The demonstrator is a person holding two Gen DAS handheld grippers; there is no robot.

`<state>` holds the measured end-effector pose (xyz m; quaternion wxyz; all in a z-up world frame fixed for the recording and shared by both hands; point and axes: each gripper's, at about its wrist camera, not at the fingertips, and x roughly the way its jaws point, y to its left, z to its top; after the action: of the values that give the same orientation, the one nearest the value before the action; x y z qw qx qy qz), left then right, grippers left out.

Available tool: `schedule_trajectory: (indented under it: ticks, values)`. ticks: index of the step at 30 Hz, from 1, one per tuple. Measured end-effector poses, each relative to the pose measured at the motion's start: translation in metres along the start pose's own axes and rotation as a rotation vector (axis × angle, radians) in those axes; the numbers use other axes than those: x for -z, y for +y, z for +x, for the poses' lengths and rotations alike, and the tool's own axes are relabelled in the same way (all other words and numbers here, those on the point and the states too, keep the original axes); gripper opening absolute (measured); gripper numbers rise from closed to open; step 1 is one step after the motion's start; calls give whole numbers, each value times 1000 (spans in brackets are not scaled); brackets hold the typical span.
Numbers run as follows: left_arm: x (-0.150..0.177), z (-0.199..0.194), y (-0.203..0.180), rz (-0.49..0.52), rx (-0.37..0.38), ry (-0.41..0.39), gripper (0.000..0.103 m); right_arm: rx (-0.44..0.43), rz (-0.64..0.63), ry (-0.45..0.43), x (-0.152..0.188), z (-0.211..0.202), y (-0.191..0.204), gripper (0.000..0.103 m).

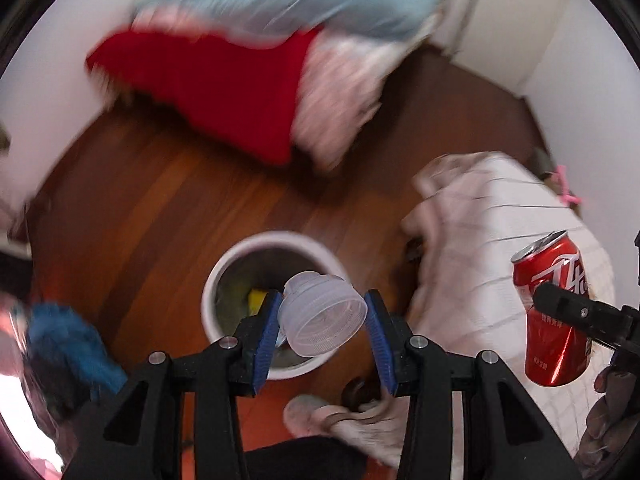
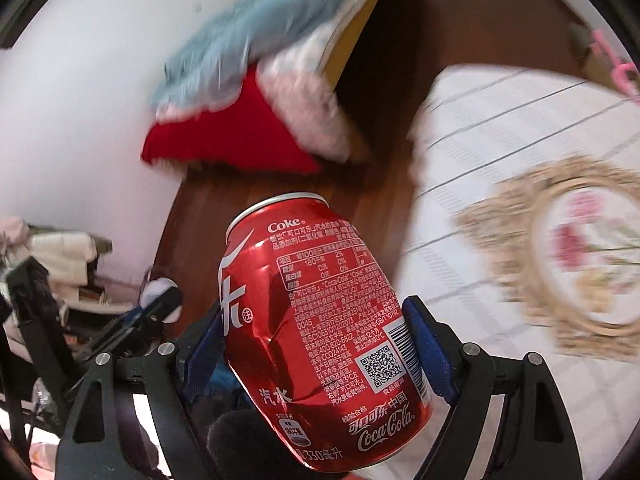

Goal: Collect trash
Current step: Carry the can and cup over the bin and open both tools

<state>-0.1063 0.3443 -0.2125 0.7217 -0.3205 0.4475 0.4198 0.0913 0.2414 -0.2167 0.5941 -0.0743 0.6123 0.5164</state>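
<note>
My left gripper [image 1: 322, 318] is shut on a small clear plastic cup [image 1: 320, 316] and holds it above a white round trash bin [image 1: 224, 272] on the wooden floor. The bin holds some yellow and dark trash. My right gripper [image 2: 316, 332] is shut on a dented red Coca-Cola can [image 2: 316, 328]. The same can [image 1: 554, 312] shows at the right edge of the left wrist view, held by the right gripper, to the right of the bin and above a white quilt.
A white striped quilt [image 1: 500, 248] lies right of the bin. A pile of red, pink and blue cloth [image 1: 248, 80] lies farther off by the white wall. Blue cloth [image 1: 68, 344] lies at left. A slipper [image 1: 320, 420] is near the bin.
</note>
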Motion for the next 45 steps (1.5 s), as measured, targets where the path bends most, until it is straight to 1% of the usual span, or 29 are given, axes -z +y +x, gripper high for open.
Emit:
schedule_trajectory:
  ticks: [2, 4, 6, 7, 8, 9, 10, 12, 14, 15, 16, 17, 18, 21, 25, 31, 34, 38, 41, 45]
  values:
    - [1, 36, 31, -44, 6, 76, 39, 15, -10, 64, -5, 52, 13, 86]
    - [4, 64, 51, -94, 14, 132, 39, 33, -2, 130, -8, 105, 24, 86]
    - [6, 93, 71, -144, 12, 185, 39, 47, 5, 175, -12, 142, 28, 86]
    - [7, 98, 77, -159, 14, 195, 41, 51, 10, 201, -13, 162, 31, 86]
    - [8, 105, 85, -180, 9, 204, 53, 53, 15, 222, -15, 180, 34, 86]
    - [9, 112, 92, -200, -2, 209, 60, 58, 18, 238, -16, 196, 37, 86]
    - [10, 113, 94, -211, 0, 206, 71, 59, 14, 256, -17, 211, 40, 86]
    - [16, 114, 104, -241, -15, 201, 75, 68, 7, 286, -21, 236, 42, 86]
    - [17, 114, 116, -262, -32, 204, 94, 74, 13, 310, -24, 255, 43, 86]
    - [19, 112, 120, -270, -51, 204, 97, 71, 21, 324, -25, 264, 41, 86]
    - [20, 109, 123, -271, -67, 198, 98, 71, 28, 339, -26, 272, 42, 87]
    - [21, 105, 125, -269, -89, 194, 98, 72, 25, 345, -27, 276, 42, 96]
    - [23, 103, 126, -267, -108, 189, 98, 76, 18, 350, -28, 276, 40, 103]
    - [29, 92, 130, -259, -151, 159, 100, 87, -9, 338, -30, 274, 43, 103]
    - [40, 76, 129, -241, -198, 132, 102, 146, -83, 315, -22, 255, 51, 103]
    - [54, 49, 116, -216, -211, 109, 103, 264, -224, 273, 11, 200, 62, 103]
    - [61, 32, 106, -190, -216, 100, 103, 286, -277, 254, 29, 176, 68, 103]
    - [69, 3, 97, -186, -198, 77, 103, 275, -311, 230, 44, 144, 77, 103]
    - [74, -23, 90, -192, -179, 51, 103, 219, -302, 215, 50, 113, 82, 103]
    - [77, -59, 79, -190, -150, 10, 103, 171, -314, 182, 55, 71, 93, 103]
